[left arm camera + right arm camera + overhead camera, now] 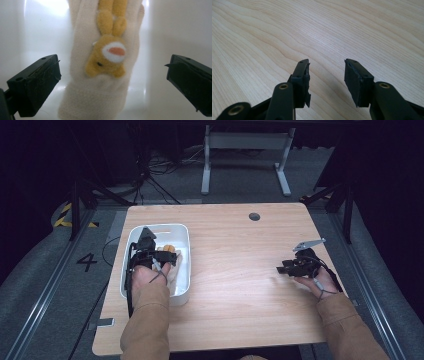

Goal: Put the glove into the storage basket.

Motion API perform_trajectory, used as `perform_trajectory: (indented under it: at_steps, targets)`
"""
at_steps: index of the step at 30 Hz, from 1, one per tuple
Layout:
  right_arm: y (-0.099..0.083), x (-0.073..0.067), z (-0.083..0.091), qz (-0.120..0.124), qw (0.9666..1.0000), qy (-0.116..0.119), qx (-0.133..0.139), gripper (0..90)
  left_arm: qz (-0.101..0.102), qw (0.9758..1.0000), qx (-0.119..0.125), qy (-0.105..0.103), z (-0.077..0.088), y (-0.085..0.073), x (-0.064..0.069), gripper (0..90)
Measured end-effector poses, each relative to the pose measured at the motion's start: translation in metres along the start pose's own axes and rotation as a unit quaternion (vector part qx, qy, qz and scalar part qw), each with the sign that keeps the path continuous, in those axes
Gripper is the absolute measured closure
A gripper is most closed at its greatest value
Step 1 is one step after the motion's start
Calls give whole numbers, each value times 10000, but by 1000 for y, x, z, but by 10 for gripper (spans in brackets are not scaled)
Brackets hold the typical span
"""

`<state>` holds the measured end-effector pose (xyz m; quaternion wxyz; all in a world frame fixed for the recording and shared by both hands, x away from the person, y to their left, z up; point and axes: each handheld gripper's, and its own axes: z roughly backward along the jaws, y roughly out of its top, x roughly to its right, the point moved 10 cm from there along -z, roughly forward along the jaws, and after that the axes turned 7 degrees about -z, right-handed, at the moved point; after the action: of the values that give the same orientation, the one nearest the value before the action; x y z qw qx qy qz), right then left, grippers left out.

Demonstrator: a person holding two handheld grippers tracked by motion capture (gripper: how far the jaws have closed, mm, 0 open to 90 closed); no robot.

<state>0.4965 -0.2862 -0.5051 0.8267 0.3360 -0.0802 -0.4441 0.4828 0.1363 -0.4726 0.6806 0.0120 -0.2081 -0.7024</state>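
High view: your left gripper (pixel 161 258) hangs inside the white rounded tub (pixel 184 232). Left gripper view: its jaws gape wide either side of the fuzzy cream glove (pixel 100 85), touching nothing. Right gripper view: your right gripper (pixel 326 75), parted and empty, rests over grainy wooden table (pixel 337 27).

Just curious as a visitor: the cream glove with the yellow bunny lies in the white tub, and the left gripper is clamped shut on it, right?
Not quite. The left gripper is wide open over the glove in the tub; its jaws stand apart on either side, as the left gripper view shows.
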Motion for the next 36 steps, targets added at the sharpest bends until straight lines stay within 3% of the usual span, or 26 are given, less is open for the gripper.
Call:
perform_trajectory:
  at_steps: [4,9,15,17,19,21,22,24,25,28,30,33,36]
  targets:
    - [-1,1,1,-27,10000,-8,-9,552,-260,9979,504,-311,17,9,10,0]
    - [-1,2,3,-15,10000,-32,37,554,-600,9922,882,-650,30,14,28,0]
    - [-1,2,5,-75,9999,-16,103,552,-1113,9807,1337,-898,41,17,51,0]
    - [-1,3,6,-99,9999,-28,121,552,-1240,9781,1357,-972,42,17,58,1]
    - [-2,3,7,-77,9999,-20,145,553,-1447,9737,1397,-1073,45,17,67,10]
    - [-2,4,8,-100,9998,-22,171,552,-1674,9674,1459,-1220,46,17,78,18]
    - [-2,4,9,-98,9998,-5,184,552,-1728,9654,1471,-1288,47,17,82,18]
    - [-2,4,11,-99,9997,-24,215,552,-1820,9572,1630,-1550,51,18,92,58]
    - [-3,4,12,-87,9997,-25,218,551,-1842,9543,1706,-1621,52,18,97,74]
    - [-5,4,15,-6,9997,-67,240,542,-2084,9445,1827,-1763,53,17,112,117]
    - [-6,6,17,30,9996,-105,265,543,-2242,9396,1817,-1841,52,16,120,124]
    - [-7,8,21,-97,9994,-45,326,543,-2529,9308,1788,-1941,49,10,134,126]
    - [-7,9,25,-171,9990,-14,401,544,-2981,9173,1670,-2047,44,-3,152,128]
